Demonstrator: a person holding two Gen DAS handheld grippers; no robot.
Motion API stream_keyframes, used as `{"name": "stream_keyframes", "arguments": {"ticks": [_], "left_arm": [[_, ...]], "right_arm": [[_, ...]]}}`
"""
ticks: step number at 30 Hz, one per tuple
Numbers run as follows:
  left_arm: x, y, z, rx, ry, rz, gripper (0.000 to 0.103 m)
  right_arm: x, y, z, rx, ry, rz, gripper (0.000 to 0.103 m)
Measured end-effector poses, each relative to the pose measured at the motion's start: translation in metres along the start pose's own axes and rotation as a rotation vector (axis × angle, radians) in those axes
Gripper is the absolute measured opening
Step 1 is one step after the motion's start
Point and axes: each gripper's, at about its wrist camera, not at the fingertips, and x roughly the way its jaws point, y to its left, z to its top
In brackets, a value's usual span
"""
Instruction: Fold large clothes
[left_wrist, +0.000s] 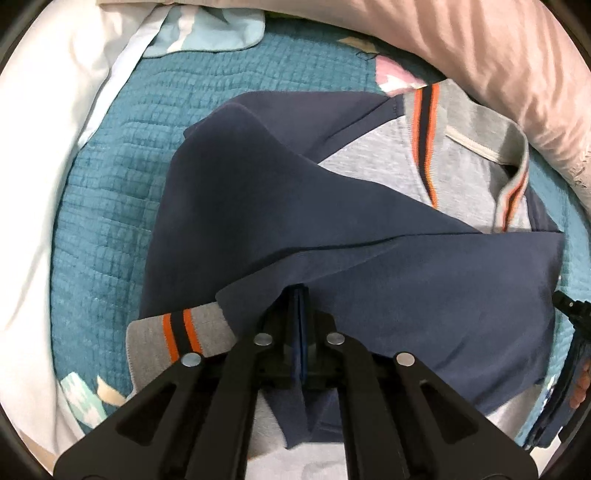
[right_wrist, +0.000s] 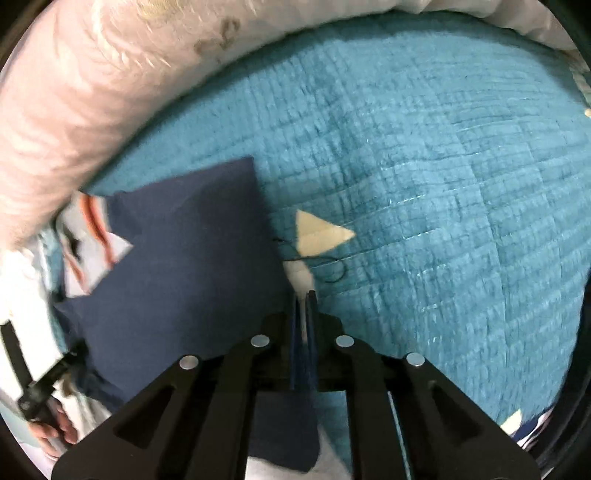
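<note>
- Navy and grey knit sweater with orange-and-navy striped trim (left_wrist: 332, 206) lying partly folded on the teal quilted bedspread (left_wrist: 110, 206), a navy panel drawn across the grey chest, striped collar at the far right, striped cuff (left_wrist: 177, 332) near the left gripper.
- Left gripper (left_wrist: 300, 306) pointed down, jaws together and clamped on a navy fold of the sweater.
- Right gripper (right_wrist: 305, 306) at the sweater's right edge, jaws parted by a thin slit; navy cloth hanging below them, but pads not visibly pressing on it.
- Risk, as a judgement: with only the left grip sure, fold likely to skew or slump on one side, leaving the panel crooked over the chest.
- Further risk: thin pinch on soft knit apt to slip if pulled sideways, undoing the crease.
- Loose cuff liable to get trapped under the fold, making a lump.
- Around: long pink pillow (left_wrist: 480, 62) just beyond the collar, crowding that end; white bedding (left_wrist: 48, 155) at far left; cream triangular patch (right_wrist: 321, 232) and a dark loose thread (right_wrist: 332, 271) on the bedspread beside the right gripper.
- Nothing lying on the sweater itself.
</note>
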Motion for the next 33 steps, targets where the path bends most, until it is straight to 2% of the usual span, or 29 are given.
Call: {"name": "stream_keyframes", "arguments": {"ticks": [2, 3, 4, 5, 6, 8, 10, 12, 14, 15, 18, 23, 25, 31, 33], "left_arm": [[-0.012, -0.001, 0.001, -0.021, -0.001, -0.040, 0.004], [-0.016, -0.003, 0.001, -0.024, -0.005, -0.063, 0.007], [-0.023, -0.005, 0.001, -0.030, -0.009, -0.089, 0.019], [-0.027, -0.005, 0.002, -0.035, -0.011, -0.094, 0.027], [-0.034, -0.007, 0.003, -0.038, -0.028, -0.084, 0.037], [-0.047, -0.010, 0.006, -0.024, -0.064, -0.084, 0.037], [-0.053, -0.009, 0.009, -0.045, -0.051, -0.128, 0.050], [-0.057, -0.004, 0.018, -0.094, -0.028, -0.163, 0.050], [-0.062, 0.001, 0.033, -0.092, -0.029, -0.189, 0.050], [-0.065, 0.008, 0.035, -0.088, -0.032, -0.181, 0.050], [-0.067, 0.019, 0.054, -0.081, -0.027, -0.110, 0.051], [-0.063, 0.064, 0.066, -0.131, -0.024, -0.089, 0.051], [-0.062, 0.080, 0.075, -0.149, -0.019, -0.059, 0.051], [-0.034, 0.097, 0.095, -0.171, 0.045, -0.055, 0.051], [-0.025, 0.099, 0.099, -0.173, 0.062, -0.074, 0.051]], "right_arm": [[-0.015, 0.005, -0.004, 0.003, -0.017, 0.059, 0.019], [-0.022, 0.005, -0.007, -0.002, -0.023, 0.061, 0.043], [-0.029, 0.007, -0.008, -0.006, -0.035, 0.059, 0.063], [-0.042, 0.011, -0.010, -0.012, -0.072, 0.057, 0.066], [-0.044, 0.010, -0.009, -0.015, -0.095, 0.058, 0.067], [-0.058, 0.009, -0.007, -0.021, -0.120, 0.083, 0.067], [-0.071, 0.010, -0.003, -0.027, -0.116, 0.091, 0.067], [-0.077, 0.011, 0.000, -0.043, -0.124, 0.067, 0.067], [-0.071, 0.026, 0.009, -0.059, -0.122, 0.044, 0.067], [-0.065, 0.039, 0.009, -0.065, -0.118, 0.040, 0.067], [-0.062, 0.044, 0.020, -0.068, -0.101, 0.047, 0.067], [-0.042, 0.047, 0.039, -0.044, -0.054, 0.046, 0.067], [-0.031, 0.048, 0.047, -0.030, -0.025, 0.044, 0.067], [-0.004, 0.052, 0.065, -0.038, 0.023, 0.035, 0.067], [0.004, 0.054, 0.070, -0.052, 0.032, 0.008, 0.066]]}}
